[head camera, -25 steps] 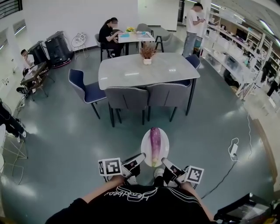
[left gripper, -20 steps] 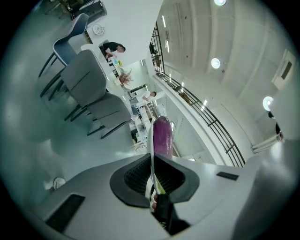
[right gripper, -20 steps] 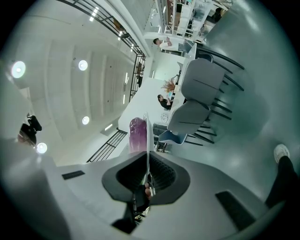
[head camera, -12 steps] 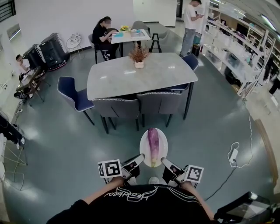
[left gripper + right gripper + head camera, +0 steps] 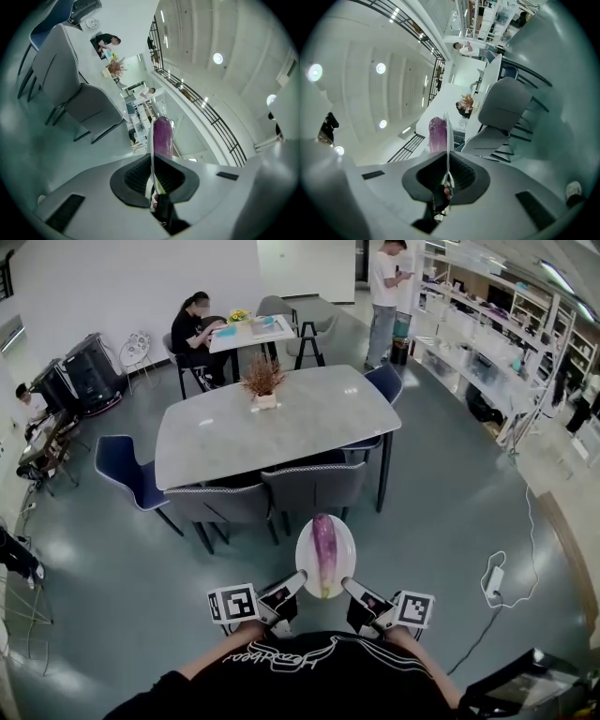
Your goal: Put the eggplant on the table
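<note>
Head view, looking steeply down: a purple eggplant [image 5: 324, 542] lies lengthwise on a white oval plate [image 5: 306, 557], held in the air above a grey-green floor [image 5: 441, 493]. It has not reached the table. Its near end, pale green, sits low on the plate between the 2 grippers.

The left gripper [image 5: 302, 575] reaches the plate's near-left rim and the right gripper [image 5: 347, 582] the near-right rim. From above, the exact contact is too small to make out. Each gripper's own view settles it: the jaws are pressed together on the plate's rim, which shows edge-on as a thin white line, with the eggplant rising beyond it. The rest of the plate cannot be seen in those views.

The hands are mostly hidden behind the marker cubes and the person's black shirt [image 5: 291, 676], which cuts off the bottom of the picture.

Farther away stands a grey dining table [image 5: 281, 418] with a potted dried plant [image 5: 262, 381] near its far edge. 2 grey chairs [image 5: 314, 486] are tucked in along its near side, hiding that edge. A blue chair [image 5: 122, 470] stands at its left.

At far left a seated person [image 5: 192, 329] is at a small table; another stands [image 5: 382, 287] by shelving. A power strip [image 5: 494, 579] lies on the floor at right.
</note>
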### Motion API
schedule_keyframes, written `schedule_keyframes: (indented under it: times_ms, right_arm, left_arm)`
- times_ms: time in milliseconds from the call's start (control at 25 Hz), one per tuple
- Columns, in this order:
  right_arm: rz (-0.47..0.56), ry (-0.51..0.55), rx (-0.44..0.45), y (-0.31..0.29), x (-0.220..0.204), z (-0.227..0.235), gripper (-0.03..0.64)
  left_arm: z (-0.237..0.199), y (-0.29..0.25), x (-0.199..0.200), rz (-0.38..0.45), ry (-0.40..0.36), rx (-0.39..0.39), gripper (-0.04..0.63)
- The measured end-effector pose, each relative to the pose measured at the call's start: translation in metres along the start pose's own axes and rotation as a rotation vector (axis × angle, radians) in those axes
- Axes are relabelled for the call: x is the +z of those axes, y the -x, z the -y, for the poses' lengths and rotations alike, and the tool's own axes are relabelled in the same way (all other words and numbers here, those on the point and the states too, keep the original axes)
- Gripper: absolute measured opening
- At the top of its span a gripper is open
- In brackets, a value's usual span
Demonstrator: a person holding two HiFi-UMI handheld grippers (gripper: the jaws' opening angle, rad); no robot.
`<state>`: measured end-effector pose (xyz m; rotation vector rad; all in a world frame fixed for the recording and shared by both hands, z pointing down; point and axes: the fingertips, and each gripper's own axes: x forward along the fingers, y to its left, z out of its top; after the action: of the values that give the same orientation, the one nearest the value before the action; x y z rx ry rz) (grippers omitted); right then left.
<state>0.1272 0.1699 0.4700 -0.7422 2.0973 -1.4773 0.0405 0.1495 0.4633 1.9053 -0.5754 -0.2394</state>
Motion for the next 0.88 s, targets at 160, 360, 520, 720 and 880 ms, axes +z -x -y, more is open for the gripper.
schedule_keyframes:
  times_ms: [160,360,520,720,880]
  right_arm:
    - [-0.002,0.037,-0.009,-0.003,0.032,0.003,0.017]
    - [-0.012,0.041,0.012,-0.012,0.053,-0.003,0.017]
    - [-0.027,0.042,0.037,-0.019,0.053,-0.007,0.017]
    - [-0.029,0.044,0.043,-0.023,0.051,-0.006,0.017]
    - [-0.025,0.031,0.039,-0.028,0.051,-0.001,0.017]
  left_arm:
    - [0.0,-0.025,0.015,0.005,-0.029,0.007,0.029]
    - [0.011,-0.04,0.031,0.032,-0.009,-0.014,0.028]
    - [0.012,-0.033,0.036,0.056,-0.013,-0.001,0.028]
    - [0.013,-0.028,0.04,0.063,-0.037,0.019,0.028]
    - [0.009,-0.028,0.044,0.065,-0.037,0.028,0.028]
